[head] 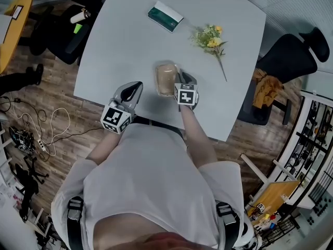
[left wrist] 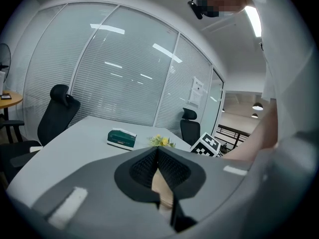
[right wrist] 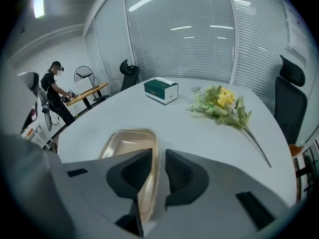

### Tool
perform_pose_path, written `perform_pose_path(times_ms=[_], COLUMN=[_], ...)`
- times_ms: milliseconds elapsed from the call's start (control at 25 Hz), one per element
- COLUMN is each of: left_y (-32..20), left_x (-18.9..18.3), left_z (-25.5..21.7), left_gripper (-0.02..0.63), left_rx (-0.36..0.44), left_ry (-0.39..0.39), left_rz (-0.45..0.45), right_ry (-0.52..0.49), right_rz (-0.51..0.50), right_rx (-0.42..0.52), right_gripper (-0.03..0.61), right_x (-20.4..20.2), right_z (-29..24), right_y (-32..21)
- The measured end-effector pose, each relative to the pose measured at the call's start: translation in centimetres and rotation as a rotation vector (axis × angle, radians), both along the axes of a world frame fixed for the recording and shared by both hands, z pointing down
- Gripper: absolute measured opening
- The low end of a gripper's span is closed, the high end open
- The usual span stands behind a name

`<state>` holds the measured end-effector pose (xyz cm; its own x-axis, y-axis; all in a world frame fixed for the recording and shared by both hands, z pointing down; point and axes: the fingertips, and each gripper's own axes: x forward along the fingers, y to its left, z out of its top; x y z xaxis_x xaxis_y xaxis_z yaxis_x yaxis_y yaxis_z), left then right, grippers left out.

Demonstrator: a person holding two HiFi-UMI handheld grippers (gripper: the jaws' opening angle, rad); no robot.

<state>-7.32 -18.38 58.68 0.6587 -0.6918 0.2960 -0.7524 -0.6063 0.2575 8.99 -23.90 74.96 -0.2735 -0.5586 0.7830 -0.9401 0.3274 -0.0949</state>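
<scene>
A shallow gold tray (head: 165,79) lies near the middle of the grey table (head: 119,40). My right gripper (head: 182,80) is shut on the tray's right rim. In the right gripper view the thin rim of the tray (right wrist: 127,143) runs between the two pads of that gripper (right wrist: 158,171). My left gripper (head: 136,86) hovers over the table to the left of the tray, apart from it. Its jaws (left wrist: 158,156) meet at the tips and hold nothing. A tan strip of the tray shows through the slit below them.
A green box (head: 165,16) lies at the table's far side, and a sprig of yellow flowers (head: 210,37) at the far right. Black office chairs (head: 289,61) stand around the table, one with an orange cloth (head: 266,90). Cables (head: 31,129) lie on the floor at left.
</scene>
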Motion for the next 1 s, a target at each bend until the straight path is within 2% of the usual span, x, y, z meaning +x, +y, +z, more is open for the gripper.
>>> perform_pose_path(times_ms=[200, 1000], left_y=[-0.06, -0.17], left_x=[0.5, 0.45], left_z=[0.05, 0.15], left_gripper=[0.011, 0.011], left_rx=[0.012, 0.003], left_ry=[-0.014, -0.018], left_rz=[0.024, 0.019], right_ry=[-0.005, -0.029], right_rz=[0.008, 0.005], right_rx=[-0.01, -0.035], right_gripper=[0.085, 0.04], right_x=[0.2, -0.11], right_z=[0.39, 0.88], right_y=[-0.02, 0.12])
